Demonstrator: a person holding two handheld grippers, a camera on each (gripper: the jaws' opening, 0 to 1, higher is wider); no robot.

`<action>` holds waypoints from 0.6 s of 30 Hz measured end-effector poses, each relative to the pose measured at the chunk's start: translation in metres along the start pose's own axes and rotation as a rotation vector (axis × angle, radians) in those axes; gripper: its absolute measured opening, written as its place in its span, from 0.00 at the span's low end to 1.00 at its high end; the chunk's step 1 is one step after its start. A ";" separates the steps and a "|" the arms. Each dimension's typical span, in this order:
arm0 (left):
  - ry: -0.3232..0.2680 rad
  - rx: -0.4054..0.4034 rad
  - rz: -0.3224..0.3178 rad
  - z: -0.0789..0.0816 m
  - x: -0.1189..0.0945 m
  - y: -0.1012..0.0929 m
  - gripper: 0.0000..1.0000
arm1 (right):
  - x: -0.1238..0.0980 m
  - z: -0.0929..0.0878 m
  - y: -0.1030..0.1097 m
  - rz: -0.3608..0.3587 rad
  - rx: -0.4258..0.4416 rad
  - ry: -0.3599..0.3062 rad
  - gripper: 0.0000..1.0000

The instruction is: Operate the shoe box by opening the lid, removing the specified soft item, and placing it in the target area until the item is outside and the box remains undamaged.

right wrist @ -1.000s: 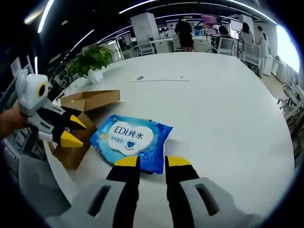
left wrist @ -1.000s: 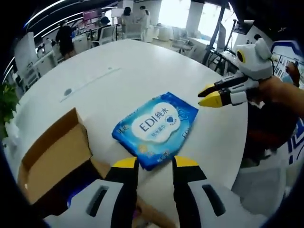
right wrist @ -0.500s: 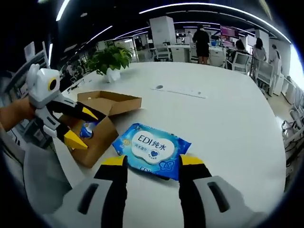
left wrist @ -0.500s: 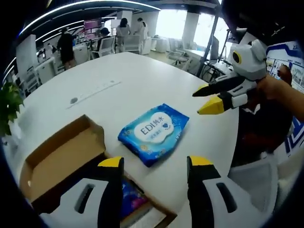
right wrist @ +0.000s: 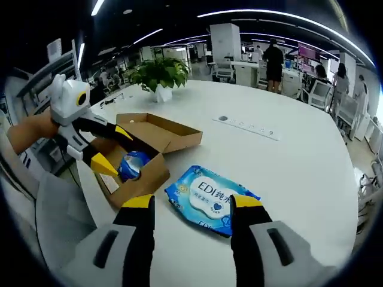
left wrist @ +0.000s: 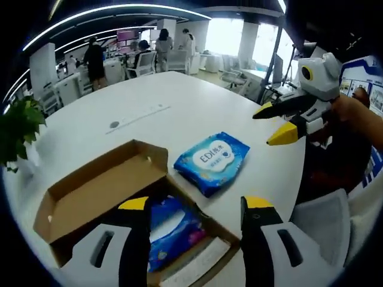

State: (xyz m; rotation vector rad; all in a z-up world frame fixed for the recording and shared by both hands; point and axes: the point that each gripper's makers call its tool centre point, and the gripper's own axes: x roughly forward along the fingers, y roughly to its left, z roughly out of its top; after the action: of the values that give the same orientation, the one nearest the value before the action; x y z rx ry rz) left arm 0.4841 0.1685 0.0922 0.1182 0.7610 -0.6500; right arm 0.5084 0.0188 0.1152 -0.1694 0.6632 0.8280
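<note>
A brown cardboard shoe box lies open on the white round table, its lid flap folded back. Inside it sits a blue soft packet. A blue wipes pack printed "EDI" lies flat on the table just outside the box. My left gripper hovers open over the box's near end, holding nothing. My right gripper hangs open above the table's edge, right of the pack. In the right gripper view, the right gripper stands open just short of the pack, and the left gripper is open over the box.
A potted green plant stands on the table beyond the box. A flat cable strip lies at the table's middle. Bare tabletop stretches behind the pack. People and desks fill the far office. A hand and sleeve hold the right gripper.
Both grippers have spread their jaws wider and drawn back from the wipes pack, which stays flat on the table. More of the open box has come into both views.
</note>
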 end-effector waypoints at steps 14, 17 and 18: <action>0.027 -0.030 -0.013 -0.034 -0.015 0.027 0.55 | 0.032 0.016 0.039 0.087 -0.086 0.009 0.46; 0.035 -0.023 -0.026 -0.041 -0.015 0.031 0.53 | 0.039 0.018 0.046 0.101 -0.103 0.014 0.45; 0.038 -0.023 -0.030 -0.043 -0.014 0.032 0.53 | 0.043 0.019 0.049 0.106 -0.117 0.016 0.44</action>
State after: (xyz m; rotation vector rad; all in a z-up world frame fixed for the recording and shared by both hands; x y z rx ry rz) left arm 0.4693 0.2151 0.0668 0.0989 0.8078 -0.6688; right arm 0.5026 0.0856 0.1093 -0.2484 0.6430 0.9690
